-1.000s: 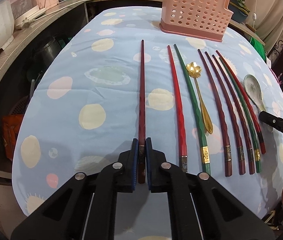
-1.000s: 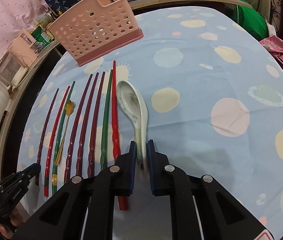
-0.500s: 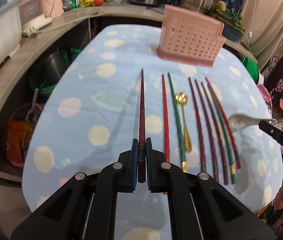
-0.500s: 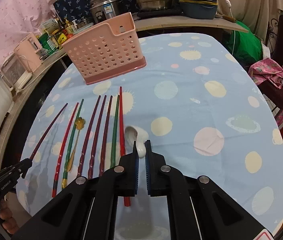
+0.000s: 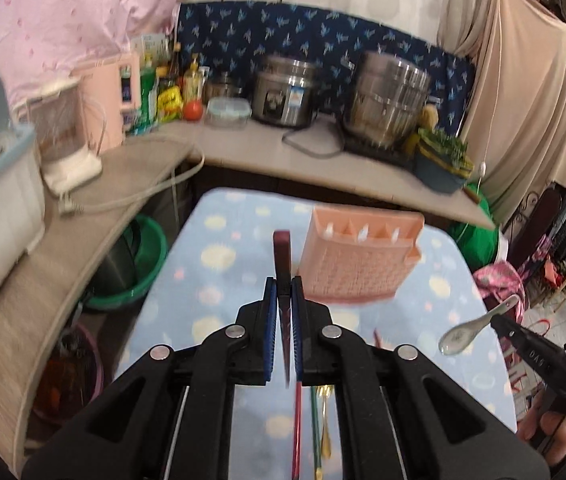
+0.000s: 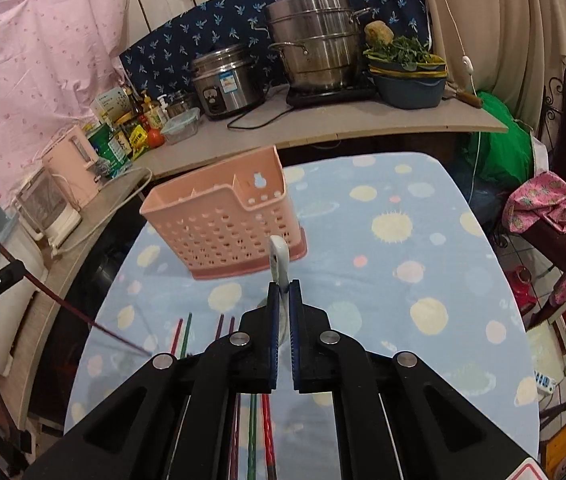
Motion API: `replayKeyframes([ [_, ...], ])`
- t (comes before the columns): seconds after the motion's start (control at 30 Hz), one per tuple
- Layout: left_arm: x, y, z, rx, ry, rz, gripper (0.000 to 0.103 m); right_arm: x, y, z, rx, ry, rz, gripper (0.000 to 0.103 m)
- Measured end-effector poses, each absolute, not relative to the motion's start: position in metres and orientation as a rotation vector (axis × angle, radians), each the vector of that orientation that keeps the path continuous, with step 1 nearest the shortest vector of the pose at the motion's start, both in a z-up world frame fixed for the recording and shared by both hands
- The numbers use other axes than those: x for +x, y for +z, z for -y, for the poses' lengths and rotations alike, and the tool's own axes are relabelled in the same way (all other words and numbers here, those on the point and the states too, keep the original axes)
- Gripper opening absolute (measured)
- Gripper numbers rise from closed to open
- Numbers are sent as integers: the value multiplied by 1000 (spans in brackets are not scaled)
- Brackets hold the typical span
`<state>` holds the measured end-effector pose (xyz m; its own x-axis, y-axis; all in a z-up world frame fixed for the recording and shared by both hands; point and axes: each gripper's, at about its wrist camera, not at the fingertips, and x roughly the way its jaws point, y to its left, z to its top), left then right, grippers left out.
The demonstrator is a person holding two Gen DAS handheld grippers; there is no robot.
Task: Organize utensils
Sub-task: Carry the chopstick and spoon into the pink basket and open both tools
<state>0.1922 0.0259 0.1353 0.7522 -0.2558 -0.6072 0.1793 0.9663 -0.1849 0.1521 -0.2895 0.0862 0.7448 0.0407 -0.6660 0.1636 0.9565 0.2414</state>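
Dark red chopstick (image 5: 282,264) is clamped in the L gripper (image 5: 283,312), held above the table (image 6: 423,272), near the pink utensil basket (image 6: 219,224). White ceramic spoon (image 6: 279,268) is pinched by its handle in the R gripper (image 6: 283,300), also airborne. Other chopsticks (image 6: 187,334) are left lying on the cloth.

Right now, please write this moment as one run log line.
left gripper: shut on dark red chopstick | right gripper: shut on white spoon | both above table | pink basket: empty
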Motion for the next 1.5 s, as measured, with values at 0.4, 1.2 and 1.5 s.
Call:
replayKeyframes([
  [0.4,270,234,-1,-185,-269,-449,7,265,132,301,296,-50,-623,4],
  [1.2,338,151,31,-147,-215,-586,10,323,63,296,278,-64,-768,8],
  [1.5,318,152,24,-136,-195,-589,24,293,77,293,281,-52,-752,9],
])
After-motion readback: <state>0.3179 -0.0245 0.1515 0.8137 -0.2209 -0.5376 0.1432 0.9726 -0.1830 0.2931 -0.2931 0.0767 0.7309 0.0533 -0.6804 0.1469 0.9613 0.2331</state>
